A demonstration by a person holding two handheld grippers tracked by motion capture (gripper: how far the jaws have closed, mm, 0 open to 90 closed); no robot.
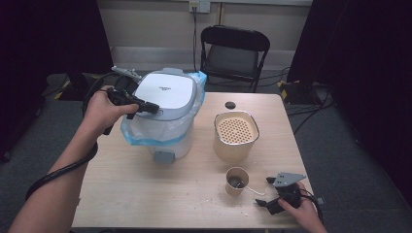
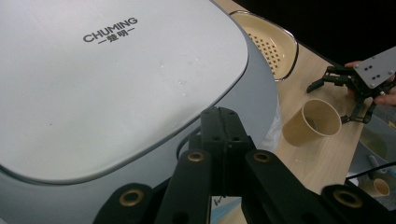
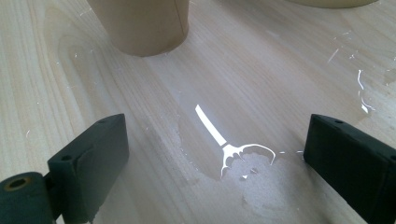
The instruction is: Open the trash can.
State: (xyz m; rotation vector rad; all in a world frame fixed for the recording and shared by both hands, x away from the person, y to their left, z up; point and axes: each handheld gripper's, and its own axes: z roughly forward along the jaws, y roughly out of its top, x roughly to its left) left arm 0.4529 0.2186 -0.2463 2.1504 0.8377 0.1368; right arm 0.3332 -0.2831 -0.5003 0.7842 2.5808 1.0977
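Observation:
A white bin with a grey-rimmed lid (image 1: 165, 92) and a blue-edged plastic liner (image 1: 145, 138) stands on the left half of the table. My left gripper (image 1: 151, 108) is shut with nothing between its jaws, and its tips lie at the lid's left rim. In the left gripper view the closed tips (image 2: 224, 128) sit just over the edge of the lid (image 2: 107, 79), marked CHUMING. My right gripper (image 1: 265, 191) rests open near the table's front right corner. Its wide-apart jaws (image 3: 219, 135) bracket a wet, shiny patch of tabletop. A paper cup (image 1: 236, 180) (image 3: 140, 23) stands just beyond them.
A beige container with a perforated insert (image 1: 235, 131) stands right of the bin. A small dark round thing (image 1: 230, 105) lies behind it. A black folding chair (image 1: 234, 53) stands past the table's (image 1: 145, 194) far edge. White flecks litter the wood near the cup.

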